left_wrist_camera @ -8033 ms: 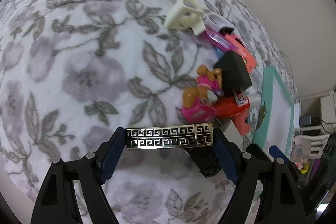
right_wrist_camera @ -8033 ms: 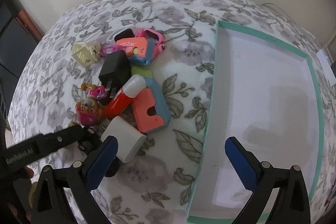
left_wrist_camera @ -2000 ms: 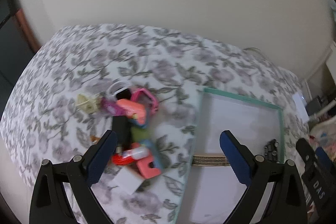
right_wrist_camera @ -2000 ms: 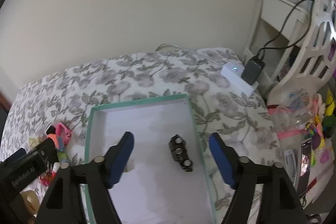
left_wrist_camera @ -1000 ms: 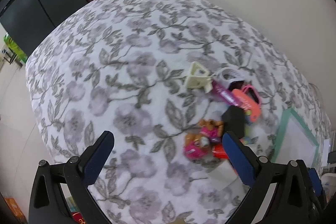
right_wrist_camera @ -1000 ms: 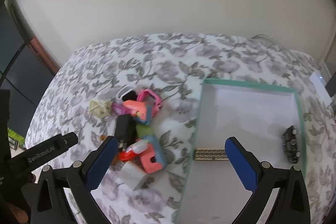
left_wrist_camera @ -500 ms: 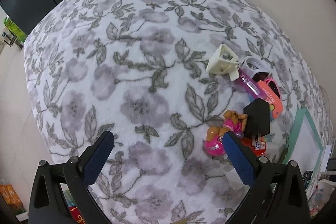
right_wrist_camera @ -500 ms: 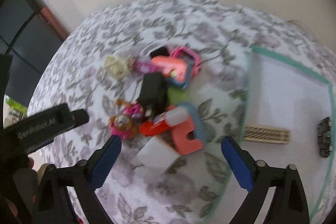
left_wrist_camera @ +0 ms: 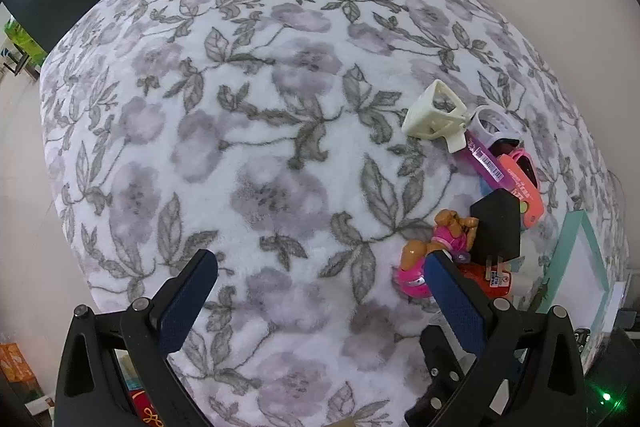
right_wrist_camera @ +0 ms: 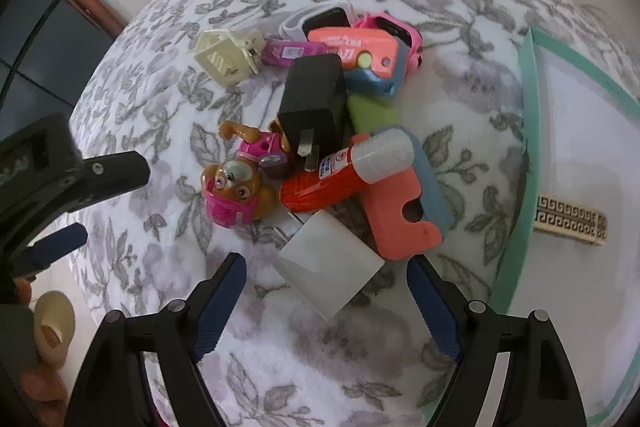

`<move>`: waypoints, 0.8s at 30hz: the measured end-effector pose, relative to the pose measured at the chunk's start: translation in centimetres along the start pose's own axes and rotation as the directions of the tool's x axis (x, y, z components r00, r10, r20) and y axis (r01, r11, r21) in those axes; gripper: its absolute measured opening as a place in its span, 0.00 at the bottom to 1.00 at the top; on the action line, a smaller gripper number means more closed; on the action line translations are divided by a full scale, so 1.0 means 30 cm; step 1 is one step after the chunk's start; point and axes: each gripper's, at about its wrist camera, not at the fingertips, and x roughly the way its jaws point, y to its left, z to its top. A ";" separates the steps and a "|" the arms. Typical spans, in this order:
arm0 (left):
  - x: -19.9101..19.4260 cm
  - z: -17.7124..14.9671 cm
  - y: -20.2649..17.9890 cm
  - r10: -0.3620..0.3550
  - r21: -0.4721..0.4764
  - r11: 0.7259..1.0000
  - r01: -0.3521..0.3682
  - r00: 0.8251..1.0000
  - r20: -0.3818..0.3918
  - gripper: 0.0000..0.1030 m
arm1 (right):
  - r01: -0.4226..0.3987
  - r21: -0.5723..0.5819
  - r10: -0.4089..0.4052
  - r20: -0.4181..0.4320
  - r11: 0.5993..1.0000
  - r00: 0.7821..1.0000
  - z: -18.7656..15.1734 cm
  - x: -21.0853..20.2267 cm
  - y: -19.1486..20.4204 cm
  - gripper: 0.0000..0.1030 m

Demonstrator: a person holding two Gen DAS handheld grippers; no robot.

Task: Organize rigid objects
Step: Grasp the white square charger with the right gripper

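Right wrist view looks down on a pile of small things lying on a bed with a grey floral blanket (right_wrist_camera: 168,95). The right tongs (right_wrist_camera: 326,301) stand wide apart and hold nothing; between their blue pads lies a white charger cube (right_wrist_camera: 326,265), its near corner reaching toward the gap. Just beyond it, touching, are a red glue stick (right_wrist_camera: 340,175) with a pale cap and a coral foam block (right_wrist_camera: 400,215) with a blue side. A black plug adapter (right_wrist_camera: 314,107) lies over the middle of the pile, its prongs pointing toward the camera. Left of it sits a pink toy pup (right_wrist_camera: 236,187). Farther back are a cream clip (right_wrist_camera: 224,57), a purple tube (right_wrist_camera: 290,51), a coral and blue toy (right_wrist_camera: 360,61), a pink watch (right_wrist_camera: 400,31) and a green piece (right_wrist_camera: 372,113). At the right edge stands a tray with a teal rim (right_wrist_camera: 528,131); inside it, near the rim, lies a gold patterned bar (right_wrist_camera: 570,219).

Left wrist view shows the left tongs (left_wrist_camera: 320,277) also spread wide and empty, hovering over bare blanket (left_wrist_camera: 240,107). Their right pad sits just in front of the toy pup (left_wrist_camera: 420,255) at the near end of the pile. The black plug adapter (left_wrist_camera: 496,223) is beside the pup, the cream clip (left_wrist_camera: 434,117) farther off, and the teal rim (left_wrist_camera: 568,247) shows at the far right.
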 end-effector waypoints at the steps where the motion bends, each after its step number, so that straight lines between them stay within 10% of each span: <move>1: -0.001 0.001 0.002 -0.002 -0.004 1.000 0.002 1.000 0.000 1.00 | -0.003 0.022 0.003 0.001 1.000 1.000 -0.001 0.005 -0.004 0.82; 24: 0.001 0.002 -0.018 -0.024 0.029 0.999 0.025 1.000 -0.015 1.00 | 0.103 0.012 -0.102 -0.046 0.995 0.994 -0.065 -0.040 -0.101 0.70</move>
